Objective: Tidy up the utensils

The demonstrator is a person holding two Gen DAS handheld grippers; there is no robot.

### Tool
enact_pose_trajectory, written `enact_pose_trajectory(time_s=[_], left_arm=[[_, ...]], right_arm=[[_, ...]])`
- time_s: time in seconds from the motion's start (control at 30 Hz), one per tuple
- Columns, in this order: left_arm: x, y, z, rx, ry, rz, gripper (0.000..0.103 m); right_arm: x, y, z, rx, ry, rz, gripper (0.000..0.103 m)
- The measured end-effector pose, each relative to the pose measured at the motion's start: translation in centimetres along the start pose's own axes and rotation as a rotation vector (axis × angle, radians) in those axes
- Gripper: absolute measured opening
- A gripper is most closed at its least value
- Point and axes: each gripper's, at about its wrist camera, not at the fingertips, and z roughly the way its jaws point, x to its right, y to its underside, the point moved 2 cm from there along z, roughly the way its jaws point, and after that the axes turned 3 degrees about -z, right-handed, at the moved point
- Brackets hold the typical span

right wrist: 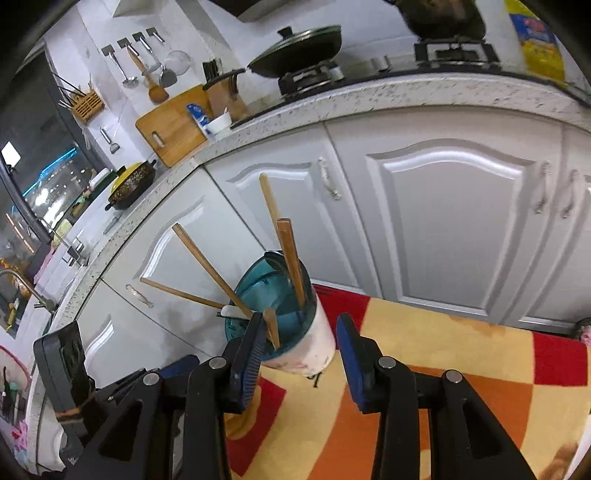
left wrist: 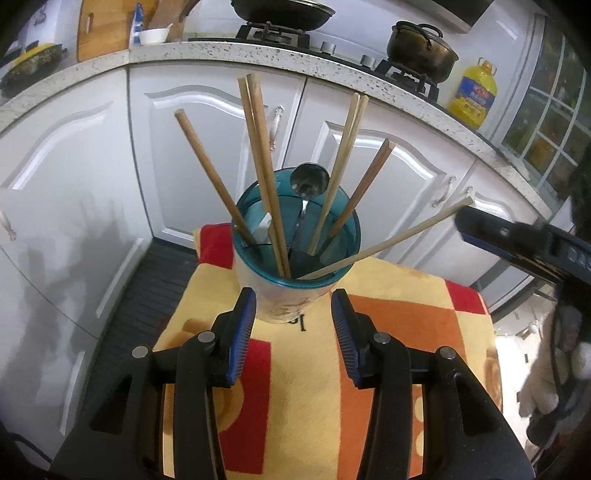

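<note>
A white utensil cup with a teal rim (left wrist: pixel 295 236) stands on a table covered by a yellow, orange and red cloth (left wrist: pixel 388 332). It holds several wooden chopsticks (left wrist: pixel 264 166) and a metal spoon (left wrist: pixel 308 179). My left gripper (left wrist: pixel 293 302) is open and empty, its blue pads (left wrist: pixel 242 332) on either side of the cup's base, not touching. In the right wrist view the cup (right wrist: pixel 295 332) leans with the chopsticks (right wrist: pixel 291 258) in it. My right gripper (right wrist: pixel 301 328) is open and empty just in front of the cup.
White kitchen cabinets (left wrist: pixel 207 147) run behind the table under a speckled counter (left wrist: pixel 258 55). On it stand a stove with a wok (left wrist: pixel 284 11) and a pot (left wrist: pixel 421 48), an oil bottle (left wrist: pixel 472 92) and a cutting board (right wrist: pixel 173 125). The right gripper's body (left wrist: pixel 524 243) shows at the right.
</note>
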Motion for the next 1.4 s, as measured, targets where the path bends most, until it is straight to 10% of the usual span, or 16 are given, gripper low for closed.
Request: enact_pose_trajectory(time_s=[1.4], left_arm=[[1.1, 1.4, -6.4, 0.171, -0.180, 0.054, 0.042]], right_arm=[[-5.9, 5.2, -2.1, 0.099, 0.205, -0.102, 0.046]])
